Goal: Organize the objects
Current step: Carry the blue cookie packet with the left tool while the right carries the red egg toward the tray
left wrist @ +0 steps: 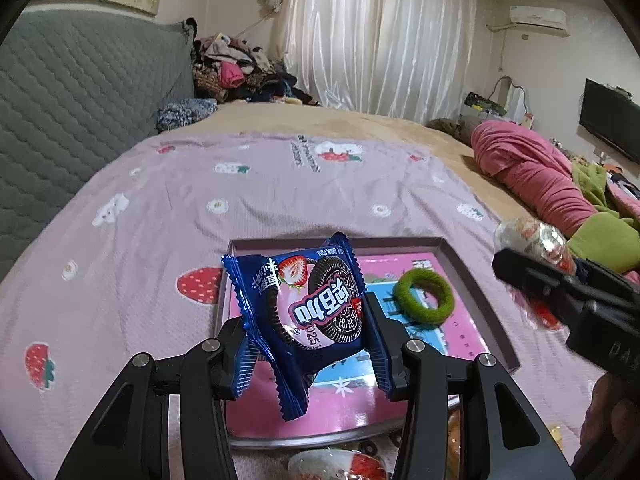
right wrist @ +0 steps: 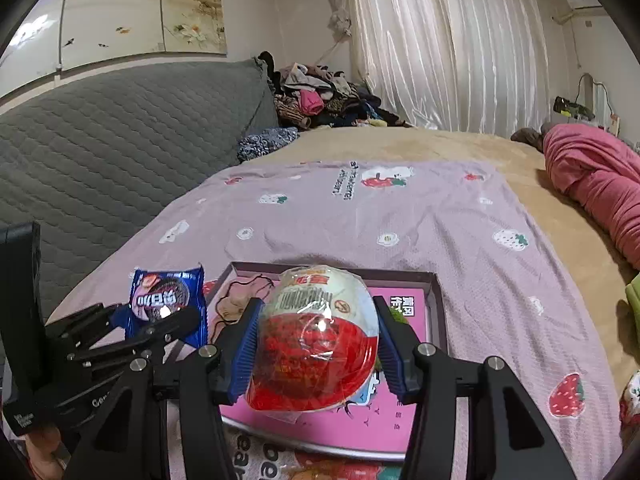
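My left gripper (left wrist: 308, 344) is shut on a blue cookie packet (left wrist: 308, 312) with a strawberry picture, held above the near left part of a shallow tray (left wrist: 460, 256) with a pink printed floor. A green hair ring (left wrist: 423, 296) lies inside the tray. My right gripper (right wrist: 316, 344) is shut on a red and white chocolate egg (right wrist: 316, 344) in clear wrap, above the same tray (right wrist: 434, 304). In the left wrist view the right gripper (left wrist: 532, 276) with its egg (left wrist: 528, 236) is at the right. The right wrist view has the left gripper (right wrist: 156, 320) and packet (right wrist: 166, 300) at the left.
The tray rests on a lilac strawberry-print sheet (left wrist: 280, 192) over a tan bed. A grey quilted headboard (left wrist: 80, 92) rises at the left, with piled clothes (left wrist: 240, 68) behind. A pink bundle (left wrist: 532, 176) and green cloth (left wrist: 600, 240) lie right. Another wrapped egg (left wrist: 336, 466) sits near the front.
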`<state>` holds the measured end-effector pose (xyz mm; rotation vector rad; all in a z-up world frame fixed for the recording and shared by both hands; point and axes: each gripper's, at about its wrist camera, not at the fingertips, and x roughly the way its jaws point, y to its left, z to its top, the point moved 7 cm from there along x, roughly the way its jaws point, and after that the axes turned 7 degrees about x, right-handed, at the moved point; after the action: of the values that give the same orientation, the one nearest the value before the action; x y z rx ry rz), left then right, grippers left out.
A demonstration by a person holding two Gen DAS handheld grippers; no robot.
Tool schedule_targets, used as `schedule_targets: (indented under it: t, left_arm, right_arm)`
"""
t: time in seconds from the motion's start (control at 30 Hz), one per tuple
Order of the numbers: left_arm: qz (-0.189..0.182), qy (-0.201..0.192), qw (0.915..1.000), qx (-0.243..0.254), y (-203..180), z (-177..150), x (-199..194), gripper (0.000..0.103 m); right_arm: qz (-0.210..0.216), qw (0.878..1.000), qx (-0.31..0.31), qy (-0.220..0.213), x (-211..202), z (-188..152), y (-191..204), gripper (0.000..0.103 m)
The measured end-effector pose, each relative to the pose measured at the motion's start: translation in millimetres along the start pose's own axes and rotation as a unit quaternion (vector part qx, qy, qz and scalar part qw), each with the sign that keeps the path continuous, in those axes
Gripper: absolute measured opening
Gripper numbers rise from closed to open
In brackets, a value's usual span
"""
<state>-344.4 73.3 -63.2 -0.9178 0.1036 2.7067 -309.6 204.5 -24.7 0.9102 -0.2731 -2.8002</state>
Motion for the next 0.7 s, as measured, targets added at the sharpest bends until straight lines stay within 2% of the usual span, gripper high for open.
schedule_targets:
  t: [0.1,0.23,0.4,0.5,0.7]
  left_arm:
    - [-0.004,0.003,1.0000,0.003,1,-4,11,0.049]
    - [-0.005,0.016,0.9998,0.005,1,-11,25,0.049]
    - [-0.008,0.019,0.9997,0.011,-1,-14,27,0.049]
    - [0.003,0.023,0.9995,0.023,-4,-17,29,0.049]
    - [-0.004,0.029,0.9994,0.020,-5,-20,32,0.049]
  right_arm:
    - [0.001,1.000,0.006,-0.010,6,-6,-7,0.053]
    - [-0.002,1.000,0.000,0.001,17,-13,-13,0.053]
    - [-0.010,1.000,-0.009,0.018,27,-21,-15,0.053]
    - [-0.015,1.000,-0.016,0.016,26,-23,-14,0.053]
    - [-0.026,0.999,-0.018,0.014,28,-20,-17,0.053]
